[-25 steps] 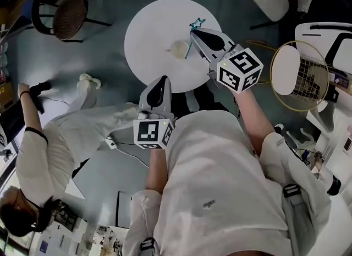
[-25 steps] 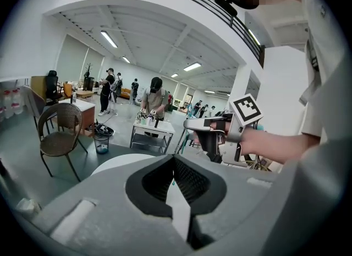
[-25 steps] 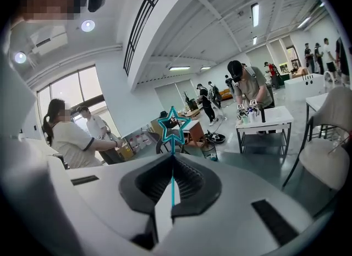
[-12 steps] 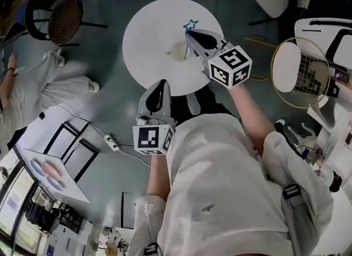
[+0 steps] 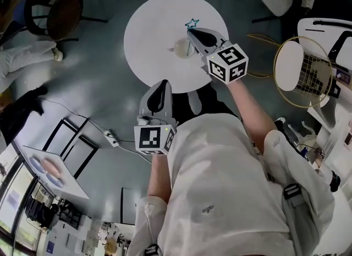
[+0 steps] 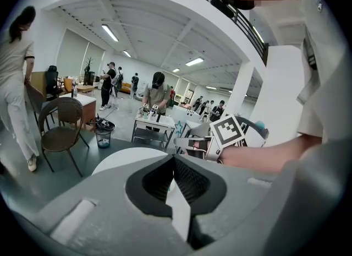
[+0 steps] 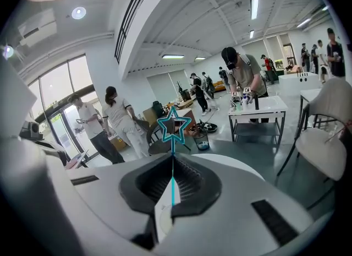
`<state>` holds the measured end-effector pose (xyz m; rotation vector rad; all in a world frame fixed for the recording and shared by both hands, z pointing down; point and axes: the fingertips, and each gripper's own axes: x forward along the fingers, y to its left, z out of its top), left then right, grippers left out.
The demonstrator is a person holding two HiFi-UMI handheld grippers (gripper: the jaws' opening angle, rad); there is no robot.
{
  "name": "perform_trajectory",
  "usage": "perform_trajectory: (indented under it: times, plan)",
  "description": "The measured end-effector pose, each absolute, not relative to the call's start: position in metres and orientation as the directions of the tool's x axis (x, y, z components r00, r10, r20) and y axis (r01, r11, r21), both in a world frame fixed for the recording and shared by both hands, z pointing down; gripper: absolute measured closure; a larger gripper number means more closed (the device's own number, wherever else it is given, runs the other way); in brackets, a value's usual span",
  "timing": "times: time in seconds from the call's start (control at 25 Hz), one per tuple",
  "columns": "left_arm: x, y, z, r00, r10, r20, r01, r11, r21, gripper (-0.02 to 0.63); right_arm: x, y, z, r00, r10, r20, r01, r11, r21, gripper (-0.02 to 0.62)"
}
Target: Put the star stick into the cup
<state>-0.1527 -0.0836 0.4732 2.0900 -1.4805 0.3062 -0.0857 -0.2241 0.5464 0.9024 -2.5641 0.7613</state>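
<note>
Table [image 5: 148, 45], round, white: one, bearing one cup [image 5: 182, 47]. Star stick [image 5: 192, 25]: one, upright, pinched between the closed jaws of the right gripper [image 5: 193, 33], just beside the cup. Left gripper [image 5: 163, 82]: jaws together, empty, at the table's near edge. Wicker chair [image 5: 55, 7], wire chair [image 5: 302, 70]: one each, flanking the table.

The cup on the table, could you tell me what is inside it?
The cup looks empty, though its bottom is unclear. The star stick, shut in the right gripper, has its lower end hidden.
</note>
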Motion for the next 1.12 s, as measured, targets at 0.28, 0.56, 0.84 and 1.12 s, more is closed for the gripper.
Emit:
perform_trajectory:
  times: [0.28,0.56,0.84,1.12]
  plan:
    - [-0.157,-0.084,0.476,0.366,-0.793,0.486,-0.922,-0.238,0.306,0.595,-0.085,-0.224,0.556,-0.738,-0.487,0.468,-0.665,0.644,-0.378,0.583]
    - [-0.155,-0.084,0.481,0.370,-0.794,0.482,-0.920,-0.239,0.312,0.595,-0.081,-0.220,0.571,-0.728,-0.479,0.490,-0.672,0.640,-0.373,0.583]
    - [-0.155,-0.081,0.483,0.375,-0.791,0.483,-0.918,-0.242,0.315,0.595,-0.079,-0.215,0.584,-0.716,-0.468,0.518,-0.681,0.632,-0.370,0.581]
    - [-0.156,-0.081,0.481,0.368,-0.796,0.481,-0.920,-0.234,0.315,0.595,-0.078,-0.209,0.598,-0.704,-0.443,0.555,-0.685,0.630,-0.366,0.578]
